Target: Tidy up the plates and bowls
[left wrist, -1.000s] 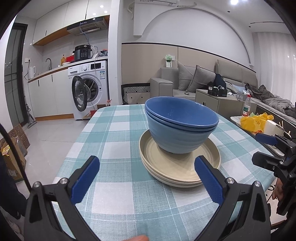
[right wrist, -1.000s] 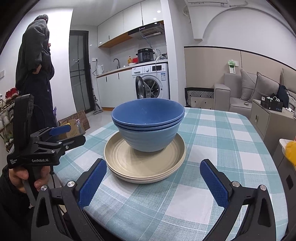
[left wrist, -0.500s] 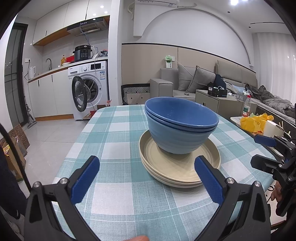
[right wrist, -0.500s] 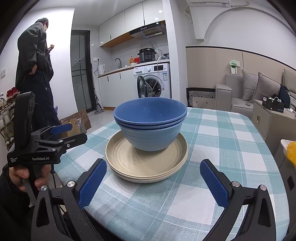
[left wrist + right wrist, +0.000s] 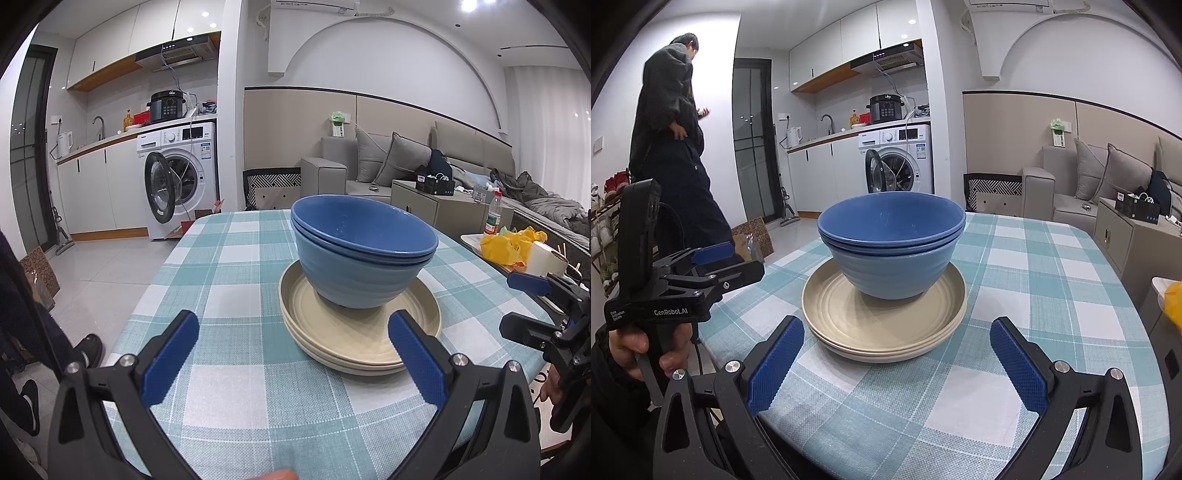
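Observation:
Two nested blue bowls (image 5: pixel 360 254) (image 5: pixel 892 245) stand on a stack of beige plates (image 5: pixel 354 343) (image 5: pixel 882 332) in the middle of the checked table (image 5: pixel 236 280). My left gripper (image 5: pixel 293 354) is open and empty, held short of the plates near the table's front edge. My right gripper (image 5: pixel 897 363) is open and empty, also short of the plates. The right gripper shows at the right edge of the left wrist view (image 5: pixel 543 310). The left gripper shows at the left of the right wrist view (image 5: pixel 713 266).
A person in dark clothes (image 5: pixel 672 147) stands left of the table. A washing machine (image 5: pixel 177 177) with its door open stands behind. A sofa (image 5: pixel 388 162) and a side cabinet (image 5: pixel 439 210) lie to the right, with a yellow bag (image 5: pixel 509 243) on a tray.
Both grippers have barely shifted and stay open. The standing person in the right wrist view has moved a little to the right.

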Available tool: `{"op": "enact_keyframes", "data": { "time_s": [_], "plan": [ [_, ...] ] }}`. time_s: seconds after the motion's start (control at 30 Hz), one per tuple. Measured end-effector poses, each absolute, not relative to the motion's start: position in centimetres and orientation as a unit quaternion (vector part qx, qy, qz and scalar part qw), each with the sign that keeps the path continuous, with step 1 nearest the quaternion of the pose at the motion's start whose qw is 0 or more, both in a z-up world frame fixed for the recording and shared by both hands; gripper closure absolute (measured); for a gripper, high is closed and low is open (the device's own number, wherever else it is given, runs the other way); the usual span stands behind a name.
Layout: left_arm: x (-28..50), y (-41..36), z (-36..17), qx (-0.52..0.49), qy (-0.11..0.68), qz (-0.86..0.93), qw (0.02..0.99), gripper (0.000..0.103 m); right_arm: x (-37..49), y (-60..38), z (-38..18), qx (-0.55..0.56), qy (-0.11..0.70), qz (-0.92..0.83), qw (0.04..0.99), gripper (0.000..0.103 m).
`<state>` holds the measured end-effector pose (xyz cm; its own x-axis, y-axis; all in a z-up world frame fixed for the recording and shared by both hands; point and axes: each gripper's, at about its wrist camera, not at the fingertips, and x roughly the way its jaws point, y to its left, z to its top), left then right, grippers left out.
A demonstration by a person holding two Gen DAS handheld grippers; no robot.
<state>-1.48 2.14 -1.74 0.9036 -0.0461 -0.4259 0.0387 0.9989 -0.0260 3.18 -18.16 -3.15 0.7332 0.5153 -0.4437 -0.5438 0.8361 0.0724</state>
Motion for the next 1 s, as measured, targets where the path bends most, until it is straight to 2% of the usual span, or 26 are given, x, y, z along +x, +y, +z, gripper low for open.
{"op": "enact_keyframes", "data": {
  "time_s": [1.0],
  "plan": [
    [-1.47,2.18,-1.58,-0.009,0.218,-0.021,0.976,0.000,3.26,-18.38,-3.35,-0.034,0.232,0.277,0.932,0.000]
  ]
}}
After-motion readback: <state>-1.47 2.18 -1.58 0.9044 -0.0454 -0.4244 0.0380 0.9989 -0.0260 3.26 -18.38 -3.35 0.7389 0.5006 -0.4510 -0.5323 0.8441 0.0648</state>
